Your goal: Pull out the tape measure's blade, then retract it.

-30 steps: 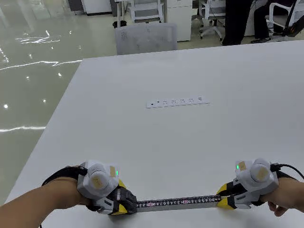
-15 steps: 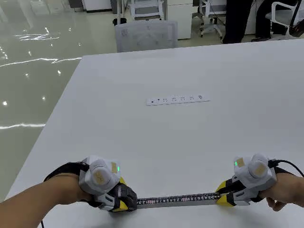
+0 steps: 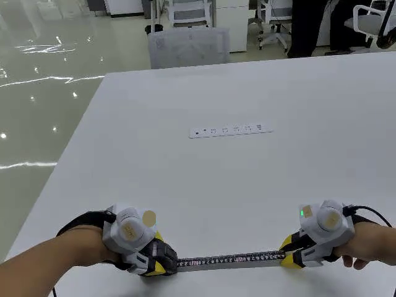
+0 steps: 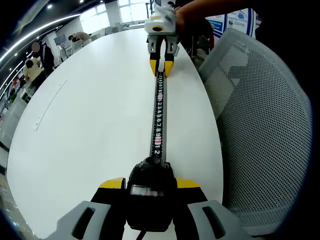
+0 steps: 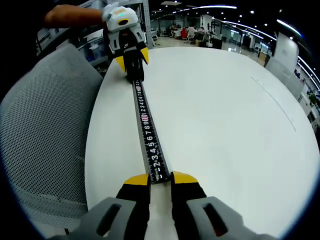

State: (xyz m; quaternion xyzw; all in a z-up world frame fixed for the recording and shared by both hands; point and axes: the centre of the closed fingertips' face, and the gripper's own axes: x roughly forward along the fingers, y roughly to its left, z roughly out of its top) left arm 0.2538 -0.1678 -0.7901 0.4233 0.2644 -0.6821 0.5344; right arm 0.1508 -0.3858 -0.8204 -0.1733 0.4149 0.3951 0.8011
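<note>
Left claw (image 3: 162, 267) clamped, right claw (image 3: 286, 258) clamped, facing

Open-plan office: long white meeting table (image 3: 185, 179) with inset socket strip (image 3: 230, 130), swivel chairs (image 3: 189, 13), polished floor (image 3: 43, 111).

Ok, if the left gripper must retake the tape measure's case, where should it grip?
Clamp the case on its flat sides, coming from behind, opposite the mouth, as the left gripper does now: the blade runs straight ahead to the right gripper, keeping jaws clear.

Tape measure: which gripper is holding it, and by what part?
The left gripper clamps the black case; the right gripper pinches the free end of the blade, which is stretched between them.
</note>
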